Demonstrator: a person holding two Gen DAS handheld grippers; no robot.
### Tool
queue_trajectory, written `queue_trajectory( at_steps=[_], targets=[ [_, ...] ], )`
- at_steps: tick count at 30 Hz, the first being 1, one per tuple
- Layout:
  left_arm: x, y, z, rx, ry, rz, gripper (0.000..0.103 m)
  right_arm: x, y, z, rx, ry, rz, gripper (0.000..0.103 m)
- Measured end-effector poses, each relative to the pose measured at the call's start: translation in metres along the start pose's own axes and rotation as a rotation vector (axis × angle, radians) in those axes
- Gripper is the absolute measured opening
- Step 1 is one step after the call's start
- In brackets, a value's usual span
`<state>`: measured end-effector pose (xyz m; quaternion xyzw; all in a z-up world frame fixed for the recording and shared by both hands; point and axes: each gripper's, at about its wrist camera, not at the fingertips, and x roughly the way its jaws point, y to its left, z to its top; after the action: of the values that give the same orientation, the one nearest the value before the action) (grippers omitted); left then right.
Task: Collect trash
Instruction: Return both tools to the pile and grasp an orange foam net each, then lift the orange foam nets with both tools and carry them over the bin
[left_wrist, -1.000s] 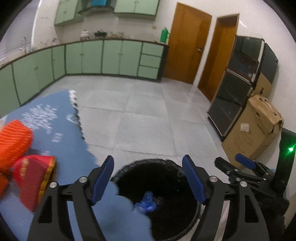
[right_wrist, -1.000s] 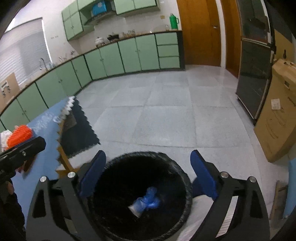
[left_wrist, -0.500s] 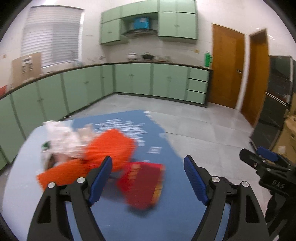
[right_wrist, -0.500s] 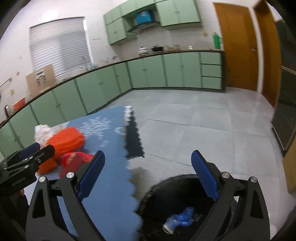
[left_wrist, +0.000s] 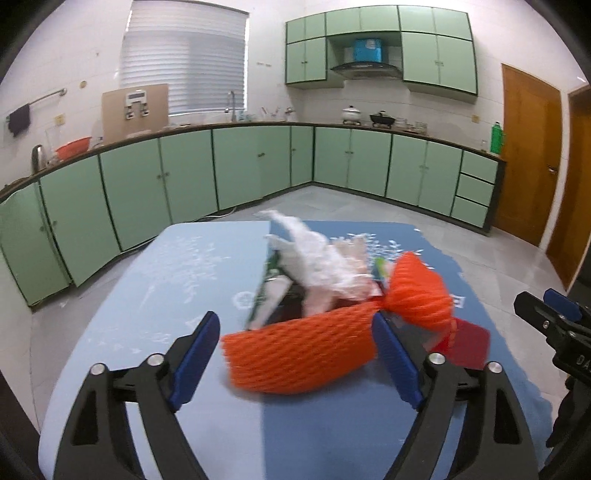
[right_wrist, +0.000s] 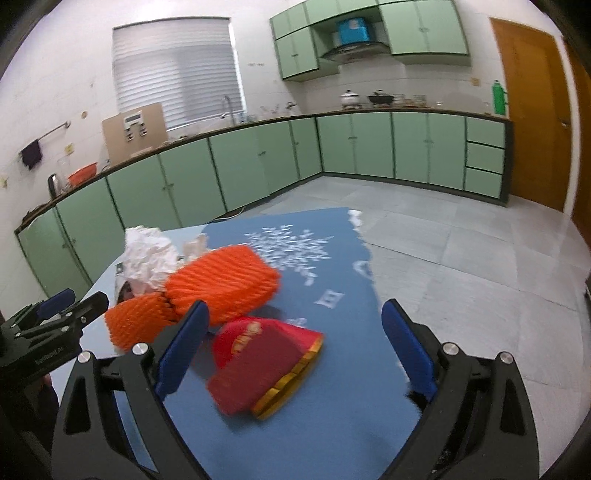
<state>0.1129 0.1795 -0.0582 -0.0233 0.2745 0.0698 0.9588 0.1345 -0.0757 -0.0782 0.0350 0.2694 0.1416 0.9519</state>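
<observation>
A heap of trash lies on the blue tablecloth (left_wrist: 207, 280). In the left wrist view an orange foam net (left_wrist: 303, 354) lies nearest, with a second orange net (left_wrist: 417, 291) to its right, crumpled white paper (left_wrist: 317, 258) behind and a red packet (left_wrist: 469, 343) at the right. My left gripper (left_wrist: 295, 354) is open and empty, its jaws either side of the near orange net. In the right wrist view the red packet (right_wrist: 262, 362) lies between the jaws of my open, empty right gripper (right_wrist: 295, 347), with the orange nets (right_wrist: 221, 284) and white paper (right_wrist: 147, 258) behind it.
Green kitchen cabinets (left_wrist: 258, 166) run along the far walls, with wooden doors (left_wrist: 528, 151) at the right. Grey tiled floor (right_wrist: 461, 258) lies beyond the table's right edge. Each gripper shows at the edge of the other's view.
Both grippers swung left from over the black trash bin to the table. The bin has left both views and the trash heap now sits close in front of both open grippers.
</observation>
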Motion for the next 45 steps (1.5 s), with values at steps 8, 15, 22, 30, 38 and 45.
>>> queue_trajectory(
  at_steps=[8, 15, 22, 30, 38, 45],
  targets=[
    [0.015, 0.022, -0.008, -0.033, 0.046, 0.008, 0.089, 0.027, 0.041, -0.005, -0.105, 0.03, 0.026, 0.092],
    [0.028, 0.036, -0.017, -0.057, 0.088, -0.012, 0.089, 0.047, 0.055, -0.008, -0.154, 0.066, 0.036, 0.091],
    [0.039, 0.035, -0.02, -0.064, 0.13, -0.06, 0.081, 0.06, 0.058, -0.005, -0.168, 0.081, 0.039, 0.09],
    [0.052, 0.031, -0.024, -0.069, 0.174, -0.12, 0.049, 0.076, 0.064, -0.002, -0.197, 0.125, 0.087, 0.057],
    [0.046, 0.023, -0.024, -0.068, 0.162, -0.131, 0.004, 0.07, 0.072, 0.002, -0.232, 0.116, 0.158, 0.021],
    [0.028, 0.024, -0.014, -0.087, 0.119, -0.154, 0.0, 0.052, 0.065, 0.015, -0.203, 0.068, 0.191, 0.019]
  ],
)
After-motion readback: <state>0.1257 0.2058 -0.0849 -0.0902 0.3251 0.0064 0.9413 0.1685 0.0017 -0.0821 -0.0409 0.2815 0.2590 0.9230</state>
